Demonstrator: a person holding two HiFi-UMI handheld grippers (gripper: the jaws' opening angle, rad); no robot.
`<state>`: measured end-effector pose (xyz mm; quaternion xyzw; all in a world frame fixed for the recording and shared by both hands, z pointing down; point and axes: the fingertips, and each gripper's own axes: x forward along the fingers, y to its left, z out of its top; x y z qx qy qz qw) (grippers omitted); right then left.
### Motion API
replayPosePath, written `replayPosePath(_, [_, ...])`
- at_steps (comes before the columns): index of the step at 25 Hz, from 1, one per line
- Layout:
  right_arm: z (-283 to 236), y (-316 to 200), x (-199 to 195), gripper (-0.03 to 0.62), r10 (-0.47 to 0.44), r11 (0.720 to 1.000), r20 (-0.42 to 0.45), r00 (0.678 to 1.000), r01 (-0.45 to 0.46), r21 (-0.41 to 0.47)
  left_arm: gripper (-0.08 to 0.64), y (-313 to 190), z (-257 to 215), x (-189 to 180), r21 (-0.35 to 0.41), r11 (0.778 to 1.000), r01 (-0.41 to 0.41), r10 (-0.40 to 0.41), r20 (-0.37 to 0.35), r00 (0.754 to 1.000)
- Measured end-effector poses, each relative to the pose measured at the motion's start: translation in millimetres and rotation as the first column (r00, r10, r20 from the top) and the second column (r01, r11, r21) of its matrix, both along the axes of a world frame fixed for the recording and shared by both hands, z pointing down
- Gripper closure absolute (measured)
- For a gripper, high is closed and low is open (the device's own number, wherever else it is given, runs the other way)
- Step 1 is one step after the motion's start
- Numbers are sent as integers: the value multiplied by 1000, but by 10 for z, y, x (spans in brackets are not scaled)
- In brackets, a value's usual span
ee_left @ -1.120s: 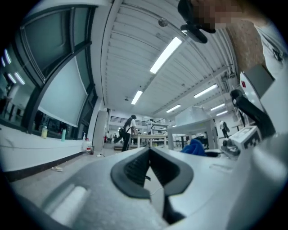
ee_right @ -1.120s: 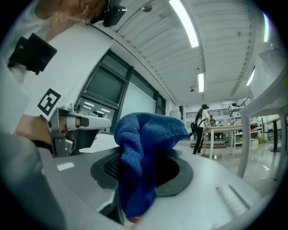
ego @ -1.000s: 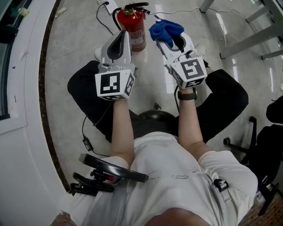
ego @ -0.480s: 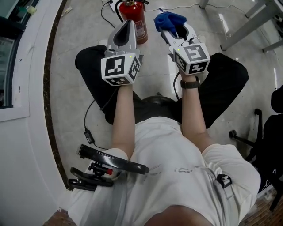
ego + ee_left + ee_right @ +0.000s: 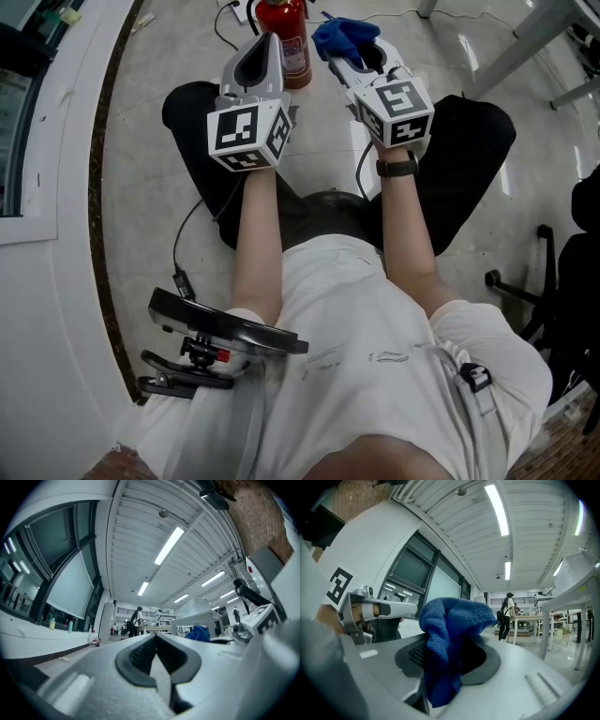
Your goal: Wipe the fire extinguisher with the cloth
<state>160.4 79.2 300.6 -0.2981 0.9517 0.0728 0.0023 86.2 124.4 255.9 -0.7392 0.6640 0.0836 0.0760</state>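
The person sits on the floor (image 5: 159, 75) with both arms stretched forward over dark-trousered legs. A black device (image 5: 220, 333) rests by the left hip.

The left gripper (image 5: 266, 47) is empty. In its own view the fingers (image 5: 138, 660) meet at the tips with nothing between them. The right gripper (image 5: 345, 58) has its fingers (image 5: 415, 656) clamped on the cloth (image 5: 345, 34). The cloth is blue and bunched, and it bulges up over the tips.

Just beyond both tips the extinguisher (image 5: 289, 28) stands upright on the floor, partly cut off by the top edge of the head view. It sits between the two grippers. The cloth is just to its right and, as far as that view shows, not touching it. Both gripper views look out across the hall, not at the red cylinder.

This looks like the approach step: the cloth is in hand and wiping has not begun. The next move probably calls for swinging the right gripper left and down until the cloth lies against the cylinder. The left fingers would need to part if they are to steady it.

The extinguisher is the only container here. It is sealed, so its contents cannot be seen.
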Motion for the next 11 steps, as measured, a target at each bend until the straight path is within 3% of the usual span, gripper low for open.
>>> replayPosePath(7, [95,67,-19,446,19,1000,-40,999,-19,-4,561,43,42,45,0,1000,-27,27,-2,1000])
replayPosePath(11, [106,102,-70,446,47,998,-102,994,-43,40,561,81,65,6,-2,999,-33,33,-5,999])
